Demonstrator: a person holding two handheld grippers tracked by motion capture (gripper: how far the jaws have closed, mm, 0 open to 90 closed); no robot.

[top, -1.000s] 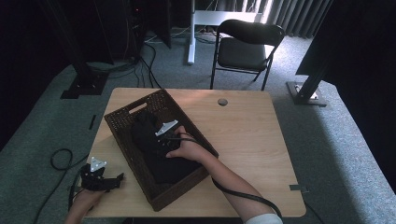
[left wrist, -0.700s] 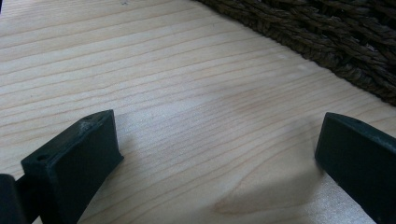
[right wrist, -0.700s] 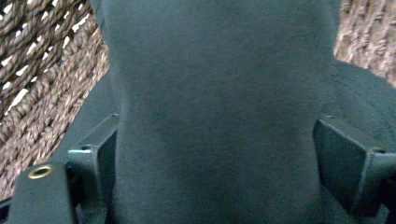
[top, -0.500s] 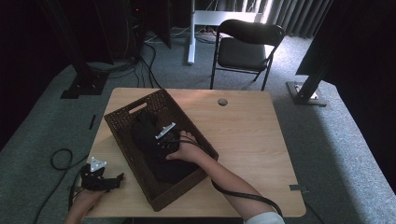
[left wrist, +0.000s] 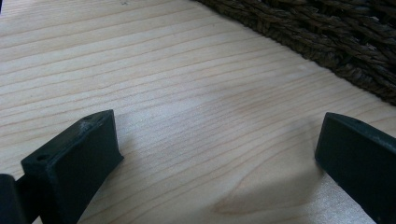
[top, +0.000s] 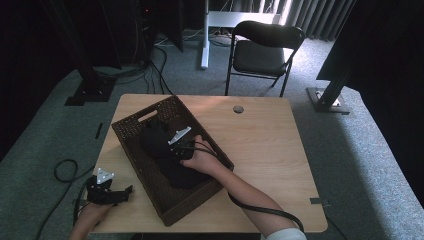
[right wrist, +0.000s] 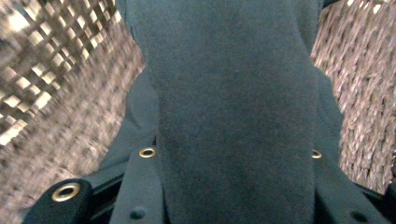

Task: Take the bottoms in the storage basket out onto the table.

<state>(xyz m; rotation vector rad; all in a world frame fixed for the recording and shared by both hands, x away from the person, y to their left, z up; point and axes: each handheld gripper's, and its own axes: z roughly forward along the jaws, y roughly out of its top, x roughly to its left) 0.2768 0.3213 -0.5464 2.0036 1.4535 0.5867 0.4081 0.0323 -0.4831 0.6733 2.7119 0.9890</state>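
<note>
A dark woven basket (top: 131, 150) lies at an angle on the left half of the wooden table (top: 270, 150). Inside it is a dark garment (top: 157, 142). My right gripper (top: 171, 146) reaches into the basket from the near right and is shut on that garment. In the right gripper view the garment (right wrist: 233, 116) rises close and sharp from between the jaws, with the blurred basket weave (right wrist: 364, 93) on both sides. My left gripper (top: 126, 192) rests at the table's near left edge. Its jaws stand wide open over bare wood (left wrist: 140, 70), with the basket wall (left wrist: 327, 42) just beyond.
The table's right half is bare wood with a small round grommet (top: 238, 109) near the far edge. A folding chair (top: 262, 55) stands behind the table. Cables (top: 65, 170) lie on the carpet at the left.
The right hand has shifted slightly inside the basket with the garment. The left gripper has stayed where it was.
</note>
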